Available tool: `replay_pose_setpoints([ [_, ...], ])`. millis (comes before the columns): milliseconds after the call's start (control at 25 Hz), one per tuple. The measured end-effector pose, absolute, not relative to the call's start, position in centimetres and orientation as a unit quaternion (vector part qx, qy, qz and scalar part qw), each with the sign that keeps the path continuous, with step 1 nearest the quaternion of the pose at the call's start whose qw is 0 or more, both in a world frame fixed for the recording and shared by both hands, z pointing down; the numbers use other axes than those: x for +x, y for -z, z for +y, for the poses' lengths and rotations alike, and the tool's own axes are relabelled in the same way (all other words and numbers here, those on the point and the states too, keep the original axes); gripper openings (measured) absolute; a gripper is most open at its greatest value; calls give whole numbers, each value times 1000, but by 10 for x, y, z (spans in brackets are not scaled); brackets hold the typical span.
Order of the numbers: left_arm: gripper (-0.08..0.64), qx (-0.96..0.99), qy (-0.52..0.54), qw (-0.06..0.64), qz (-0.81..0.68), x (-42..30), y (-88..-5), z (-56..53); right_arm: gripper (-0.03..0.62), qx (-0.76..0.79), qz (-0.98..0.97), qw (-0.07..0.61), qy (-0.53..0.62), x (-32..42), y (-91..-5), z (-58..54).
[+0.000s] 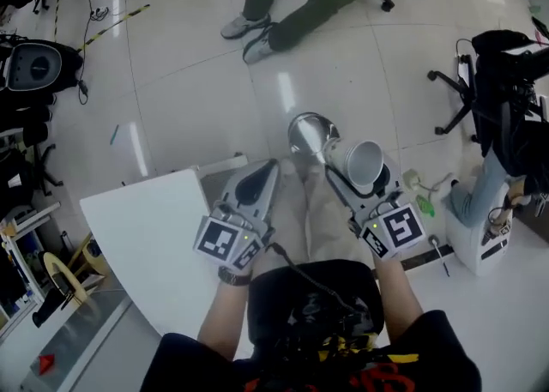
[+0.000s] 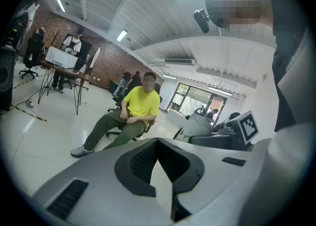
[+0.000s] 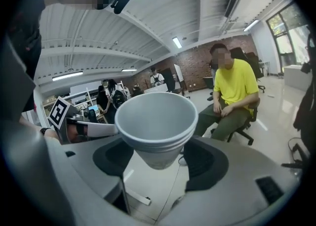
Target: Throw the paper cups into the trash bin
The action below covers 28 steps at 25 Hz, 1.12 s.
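Observation:
My right gripper (image 1: 345, 174) is shut on a nested stack of white paper cups (image 1: 360, 161), held low on the stack. The cups lie tilted, mouth facing away from me, and fill the middle of the right gripper view (image 3: 157, 123). Just beyond them a round shiny metal trash bin (image 1: 305, 130) stands on the floor, partly hidden by the cups. My left gripper (image 1: 260, 174) hangs beside the right one over my knees. Its jaws meet at the tips (image 2: 157, 142) with nothing between them.
A white table (image 1: 146, 227) stands at my left, its corner close to the left gripper. A seated person in a yellow shirt (image 2: 140, 106) stretches their legs (image 1: 292, 4) across the floor beyond the bin. An office chair with dark bags (image 1: 502, 73) is at the right.

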<state>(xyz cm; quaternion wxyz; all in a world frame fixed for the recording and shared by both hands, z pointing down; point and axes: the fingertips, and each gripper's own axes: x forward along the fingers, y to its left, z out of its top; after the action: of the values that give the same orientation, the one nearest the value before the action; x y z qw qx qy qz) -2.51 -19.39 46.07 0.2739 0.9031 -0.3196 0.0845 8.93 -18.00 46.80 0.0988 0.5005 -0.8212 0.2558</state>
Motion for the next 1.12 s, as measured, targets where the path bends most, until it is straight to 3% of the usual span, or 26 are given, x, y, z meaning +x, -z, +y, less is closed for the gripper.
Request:
replay_pose_setpoints([
  [640, 3, 868, -130, 365, -310, -2, -629, -140, 325, 469, -795, 161, -349, 113, -681, -134],
  [1120, 3, 812, -133, 427, -374, -37, -732, -119, 325, 387, -794, 245, -400, 77, -833, -125],
])
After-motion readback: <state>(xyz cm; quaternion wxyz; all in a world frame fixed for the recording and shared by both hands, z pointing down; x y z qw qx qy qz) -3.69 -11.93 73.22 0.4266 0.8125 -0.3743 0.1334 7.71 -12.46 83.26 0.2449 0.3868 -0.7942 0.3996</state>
